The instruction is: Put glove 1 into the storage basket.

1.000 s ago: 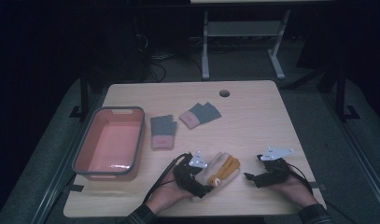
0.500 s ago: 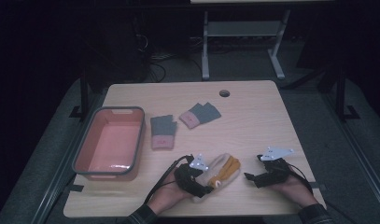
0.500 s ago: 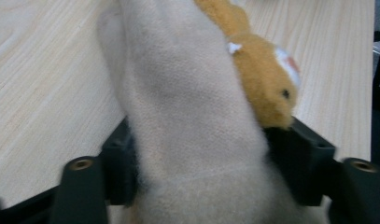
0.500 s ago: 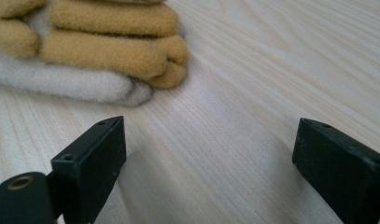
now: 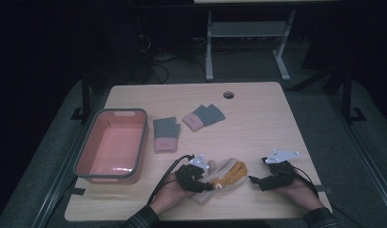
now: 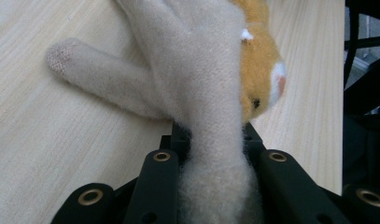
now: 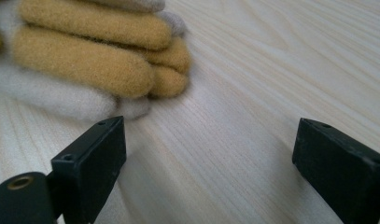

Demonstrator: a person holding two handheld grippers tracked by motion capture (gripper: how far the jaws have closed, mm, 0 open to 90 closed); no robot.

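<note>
A cream glove (image 5: 220, 169) and a mustard-yellow glove (image 5: 233, 174) lie stacked near the table's front edge. My left gripper (image 5: 206, 185) is shut on the cuff of the cream glove (image 6: 211, 93), whose thumb spreads to the left; the yellow glove (image 6: 260, 70) peeks out beside it. My right gripper (image 5: 252, 180) rests on the table just right of the gloves, jaws wide open and empty. In the right gripper view the yellow glove's fingers (image 7: 89, 56) lie ahead of the left jaw, over the cream glove (image 7: 52, 100).
A pink tub with a grey rim (image 5: 84, 151) stands at the left. Two grey-and-pink fingerless gloves (image 5: 166, 133) (image 5: 204, 116) lie mid-table. A cable hole (image 5: 228, 94) sits near the far edge. Bare wood stretches to the right.
</note>
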